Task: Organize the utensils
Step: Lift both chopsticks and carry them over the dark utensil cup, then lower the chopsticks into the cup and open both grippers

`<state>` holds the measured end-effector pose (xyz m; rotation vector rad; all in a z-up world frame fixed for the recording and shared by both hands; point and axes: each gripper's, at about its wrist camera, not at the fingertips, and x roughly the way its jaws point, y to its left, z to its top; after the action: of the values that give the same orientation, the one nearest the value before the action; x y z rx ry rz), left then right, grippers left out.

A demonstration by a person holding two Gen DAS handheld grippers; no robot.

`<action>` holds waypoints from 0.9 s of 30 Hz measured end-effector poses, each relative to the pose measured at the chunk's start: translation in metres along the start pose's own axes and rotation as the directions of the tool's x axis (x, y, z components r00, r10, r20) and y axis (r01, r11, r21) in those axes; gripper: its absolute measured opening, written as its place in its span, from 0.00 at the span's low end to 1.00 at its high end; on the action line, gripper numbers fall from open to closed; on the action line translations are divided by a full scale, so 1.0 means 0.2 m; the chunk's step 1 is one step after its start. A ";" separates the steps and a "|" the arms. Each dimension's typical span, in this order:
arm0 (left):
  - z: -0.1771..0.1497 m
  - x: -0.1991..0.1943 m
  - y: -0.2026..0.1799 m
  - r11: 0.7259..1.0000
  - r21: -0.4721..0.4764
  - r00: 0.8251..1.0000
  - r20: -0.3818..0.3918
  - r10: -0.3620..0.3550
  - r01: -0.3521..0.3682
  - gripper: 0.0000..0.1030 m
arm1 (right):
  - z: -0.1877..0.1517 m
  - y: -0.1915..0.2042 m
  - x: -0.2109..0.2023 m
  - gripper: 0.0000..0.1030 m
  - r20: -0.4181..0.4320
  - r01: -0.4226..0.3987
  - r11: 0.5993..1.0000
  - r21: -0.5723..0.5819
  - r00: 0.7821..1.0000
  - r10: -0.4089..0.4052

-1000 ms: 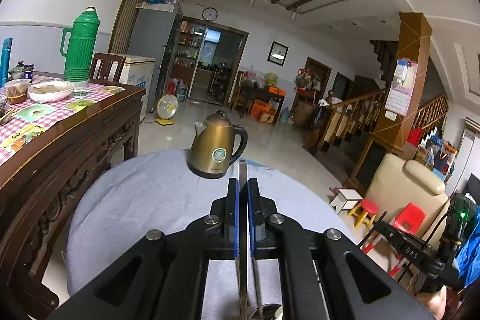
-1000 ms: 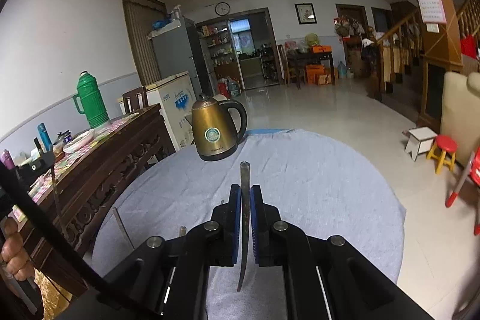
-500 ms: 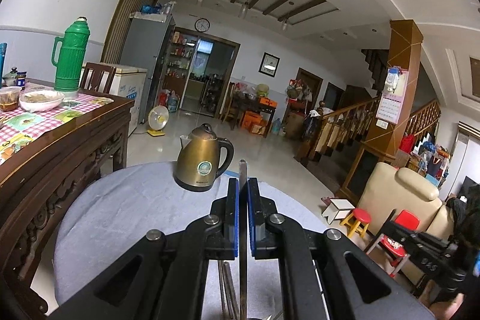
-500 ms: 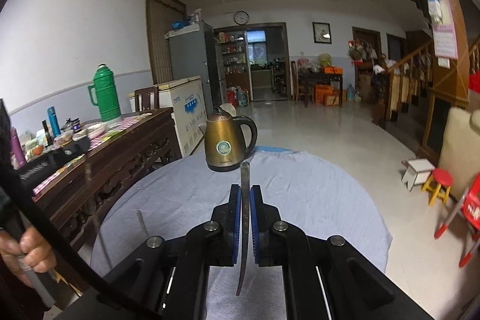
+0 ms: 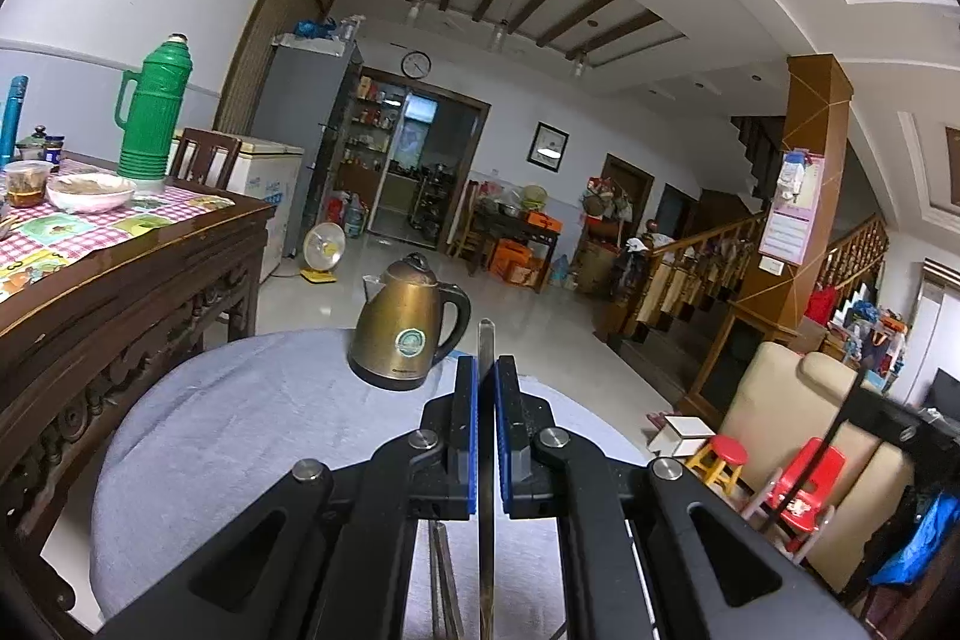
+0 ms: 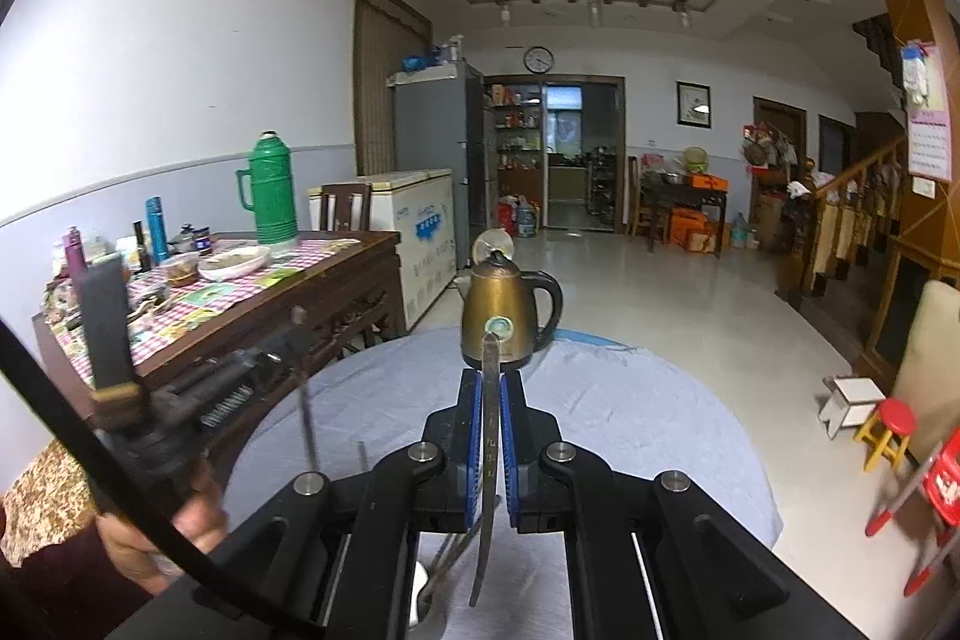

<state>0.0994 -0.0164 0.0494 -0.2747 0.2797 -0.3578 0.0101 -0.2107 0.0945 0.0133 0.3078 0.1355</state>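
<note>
Round table (image 5: 240, 436) under grey cloth is carrying a brass kettle (image 5: 408, 334). Left gripper (image 5: 486, 376) is clenching a flat metal utensil handle (image 5: 486, 460) upright above the cloth. Right gripper (image 6: 491, 388) is clamping a curved metal utensil (image 6: 487, 490), tip overlapping the kettle in view.

Left view: utensil handle (image 5: 486, 550) cut by bottom edge. Right view: person's hand (image 6: 162, 544) blurred, mostly behind cable (image 6: 90, 466).

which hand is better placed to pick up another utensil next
Neither clearly. The left gripper and the right gripper are each shut on a metal utensil handle, above the grey round table. Either must unload first.
</note>
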 end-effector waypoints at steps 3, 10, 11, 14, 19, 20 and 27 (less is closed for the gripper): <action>-0.02 0.00 0.01 1.000 0.000 1.000 0.008 0.024 -0.024 0.05 | 0.01 0.03 -0.03 0.07 0.007 -0.030 1.000 -0.001 1.000 0.030; -0.07 0.01 0.04 0.997 -0.024 0.997 0.010 0.070 -0.070 0.05 | -0.02 0.11 0.01 0.07 -0.009 -0.094 0.995 0.017 0.996 0.094; -0.08 0.01 0.04 0.997 -0.022 0.997 0.008 0.076 -0.076 0.05 | -0.03 0.12 0.02 0.07 -0.018 -0.101 0.995 0.017 0.995 0.101; -0.12 0.03 0.05 0.996 -0.025 0.997 -0.010 0.082 -0.082 0.05 | -0.09 0.16 0.08 0.07 -0.052 -0.117 0.993 0.017 0.992 0.117; -0.18 0.03 0.05 0.997 -0.017 0.996 -0.033 0.081 -0.081 0.05 | -0.20 0.16 0.15 0.07 -0.113 -0.126 0.992 0.032 0.985 0.129; -0.19 0.03 0.05 0.997 -0.016 0.996 -0.038 0.076 -0.077 0.05 | -0.23 0.16 0.17 0.07 -0.124 -0.127 0.991 0.038 0.984 0.131; -0.25 0.02 0.06 0.998 0.002 0.995 -0.072 0.068 -0.068 0.06 | -0.39 0.12 0.24 0.07 -0.196 -0.116 0.990 0.080 0.972 0.129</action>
<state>0.0907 -0.0171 -0.0017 -0.2519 0.3594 -0.3006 0.0292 -0.1819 0.0064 0.0868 0.5138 0.2499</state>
